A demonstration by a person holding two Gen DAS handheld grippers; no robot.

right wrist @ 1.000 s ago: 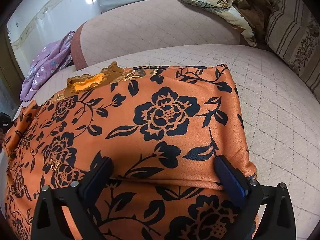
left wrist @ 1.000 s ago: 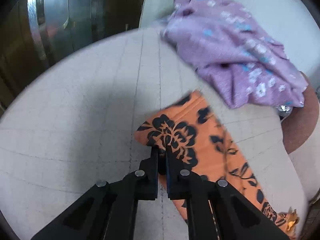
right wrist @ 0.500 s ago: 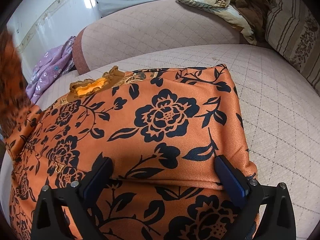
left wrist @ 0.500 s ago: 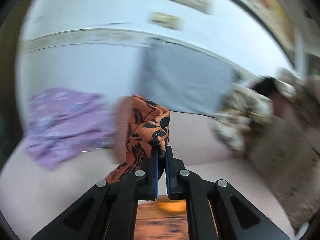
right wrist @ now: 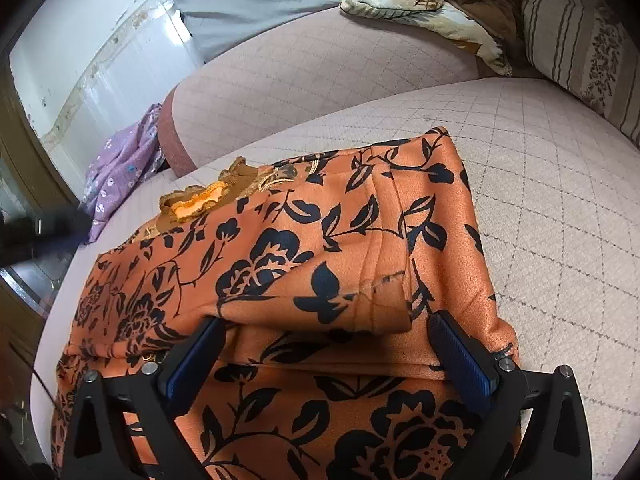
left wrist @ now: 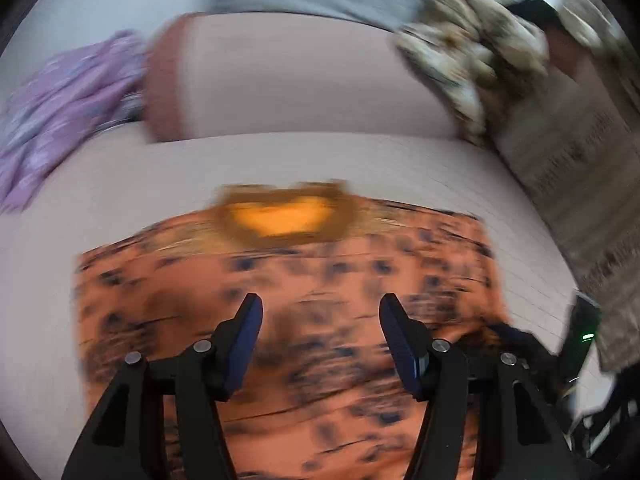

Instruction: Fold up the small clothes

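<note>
Pink quilted bed (right wrist: 540, 184); orange black-flowered garment (right wrist: 280, 240), seemingly folded over.

grey pillow (right wrist: 256, 4) and striped cushion (right wrist: 580, 40) (floral-banded) lie on the quilted bed (right wrist: 560, 200).

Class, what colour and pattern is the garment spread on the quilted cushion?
Orange with black flowers and leaves on the garment; clearest in the right wrist view.

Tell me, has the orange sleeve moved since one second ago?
Yes. In the right wrist view the sleeve now lies folded across the orange garment, toward the striped pillow; before, it lay at the side near the purple cloth.
</note>
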